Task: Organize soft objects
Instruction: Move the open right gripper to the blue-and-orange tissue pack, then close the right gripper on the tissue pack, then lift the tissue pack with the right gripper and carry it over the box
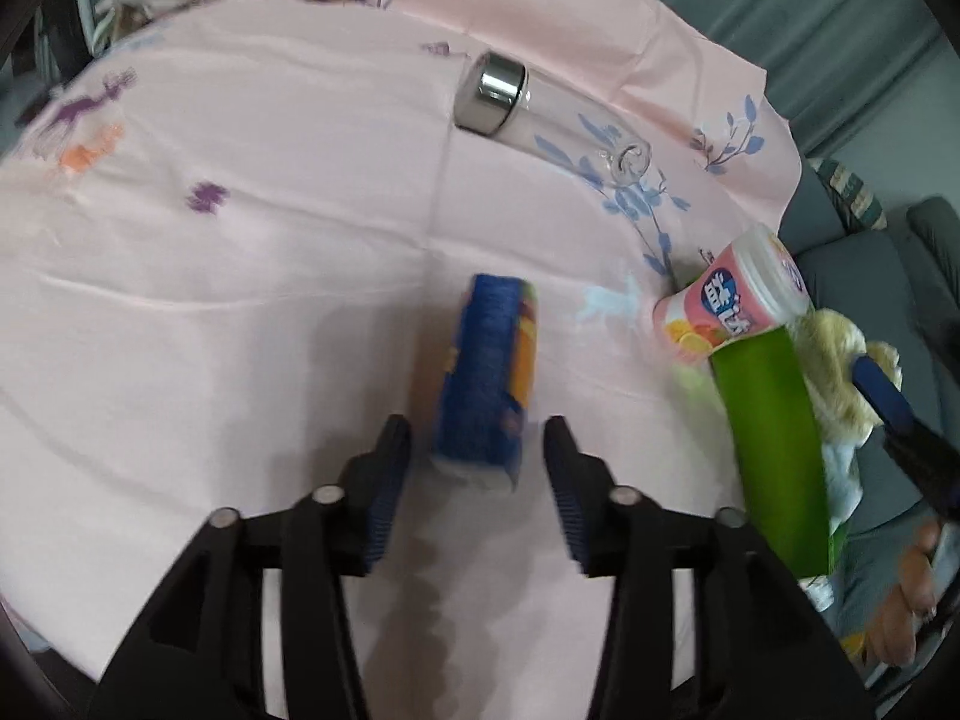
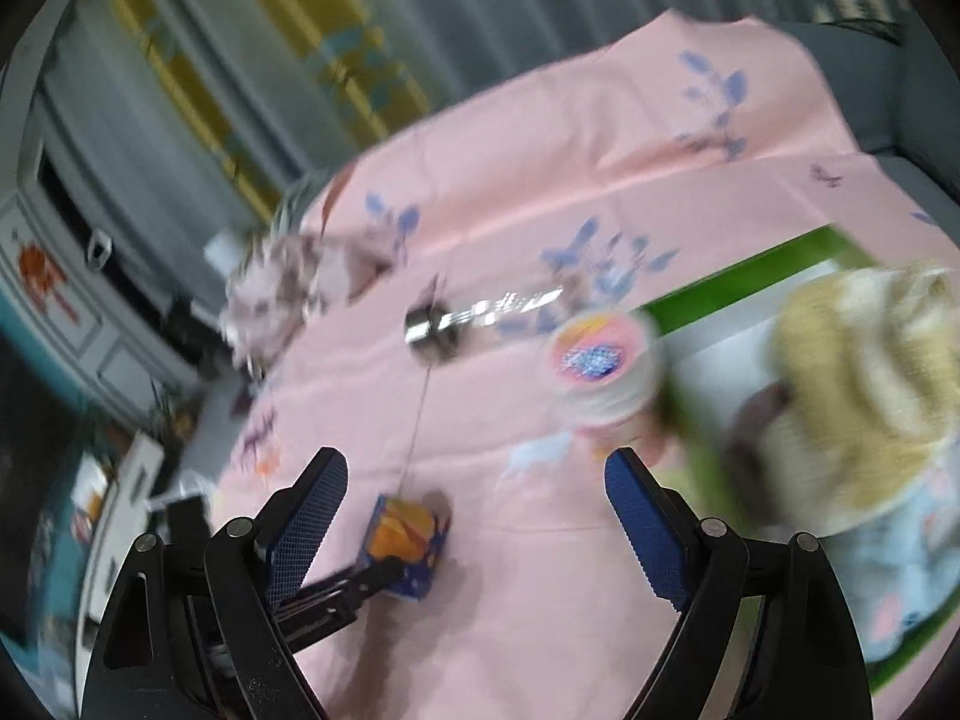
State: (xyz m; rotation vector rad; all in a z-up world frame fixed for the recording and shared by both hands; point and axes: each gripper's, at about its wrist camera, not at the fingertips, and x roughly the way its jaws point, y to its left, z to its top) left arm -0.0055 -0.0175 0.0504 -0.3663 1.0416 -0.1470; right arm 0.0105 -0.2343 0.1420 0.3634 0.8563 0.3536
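On the far left of the pink cloth (image 1: 240, 276) lies a crumpled rag (image 2: 282, 294), near the cloth's edge and well apart from both claws. It looks like soft fabric, but the blur hides its details.

Next, toward the middle, the left claw (image 1: 478, 468) points down at a blue box (image 1: 489, 384) that lies on the cloth. The near end of the box sits between the two fingers, but a small gap shows on each side, so the pads do not press it. The jaws stand half spread. In the right wrist view the same box (image 2: 408, 546) lies low on the cloth with one finger of the left claw just beside it.

Behind the box a clear bottle (image 1: 540, 114) with a silver cap lies on its side.

Further right a pink cup (image 1: 732, 300) lies tilted, touching the green bin (image 1: 774, 450). Inside the bin rests a yellowish plush toy (image 2: 864, 384), on some pale blue fabric.

The right claw (image 2: 477, 516) hangs over the cloth with its jaws spread wide and nothing between them. The plush toy is to its right, beyond the right finger, not touching it.
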